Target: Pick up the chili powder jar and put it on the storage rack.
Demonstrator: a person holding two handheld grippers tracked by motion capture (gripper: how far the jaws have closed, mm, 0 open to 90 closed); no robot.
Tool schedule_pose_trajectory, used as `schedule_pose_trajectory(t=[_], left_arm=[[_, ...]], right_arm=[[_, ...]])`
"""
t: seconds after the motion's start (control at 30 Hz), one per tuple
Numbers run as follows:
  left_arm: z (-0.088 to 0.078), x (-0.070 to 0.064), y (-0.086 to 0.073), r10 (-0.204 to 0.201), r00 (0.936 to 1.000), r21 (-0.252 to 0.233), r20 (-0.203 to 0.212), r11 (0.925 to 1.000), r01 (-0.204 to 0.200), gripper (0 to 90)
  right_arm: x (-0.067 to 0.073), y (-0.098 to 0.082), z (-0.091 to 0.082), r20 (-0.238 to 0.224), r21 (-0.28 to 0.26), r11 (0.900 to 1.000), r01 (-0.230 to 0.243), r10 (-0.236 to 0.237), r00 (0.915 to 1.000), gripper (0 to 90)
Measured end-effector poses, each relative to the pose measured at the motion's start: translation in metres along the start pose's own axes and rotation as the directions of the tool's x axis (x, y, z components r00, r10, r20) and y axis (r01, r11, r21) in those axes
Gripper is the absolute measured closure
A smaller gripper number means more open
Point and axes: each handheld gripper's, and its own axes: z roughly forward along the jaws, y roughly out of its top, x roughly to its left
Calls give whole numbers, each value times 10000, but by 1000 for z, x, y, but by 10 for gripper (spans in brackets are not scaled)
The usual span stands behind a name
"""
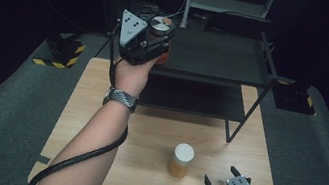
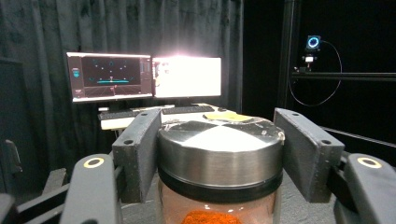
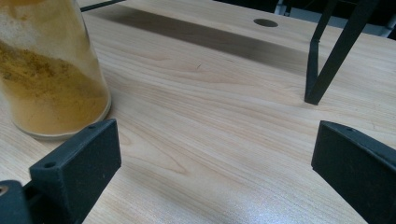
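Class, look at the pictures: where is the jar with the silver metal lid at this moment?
In the high view the metal-lidded jar is held up in the left gripper, at the left end of the black shelf rack, well beyond the yellow spice jar on the table.

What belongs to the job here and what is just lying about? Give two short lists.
In the job:
- left gripper, shut on the red spice jar
- black shelf
- yellow spice jar

Lying about:
- monitors
- keyboard

Silver-lidded jar [image 2: 219, 158] holds orange-red powder; black fingers [image 2: 137, 149].
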Motion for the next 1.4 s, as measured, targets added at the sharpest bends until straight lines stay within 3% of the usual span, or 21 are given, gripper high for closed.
schedule_pose_trajectory(t=[0.3, 0.47, 0.8, 1.03, 1.27, 1.33, 1.4], left_arm=[[-7, -7, 4, -120, 9997, 113, -199, 9999, 123, 142], [-15, -16, 11, 329, 9989, 310, -344, 9990, -318, 10], [-40, -10, 10, -39, 9999, 194, -94, 9998, 41, 4], [-55, -5, 7, 33, 10000, 144, -4, 9999, -33, 4], [-68, -3, 2, 224, 9994, 251, 258, 9994, -231, 4], [-71, -6, 0, 567, 9981, 278, 236, 9980, -573, 4], [-74, -8, -2, 652, 9975, 308, 266, 9973, -660, 4]], right_arm=[[0, 0, 0, 13, -17, 10000, 24, -24, 10000, 6], [1, 0, 0, 45, -7, 10000, 59, -59, 10000, 6], [4, 1, 1, 137, 39, 9999, 162, -162, 9998, 6], [5, 1, 0, 160, 48, 9998, 194, -194, 9997, 6], [7, 2, 1, 201, 90, 9994, 319, -321, 9993, 6], [7, 2, 1, 197, 97, 9994, 322, -324, 9993, 6], [6, 2, 1, 190, 100, 9995, 305, -307, 9993, 6]])
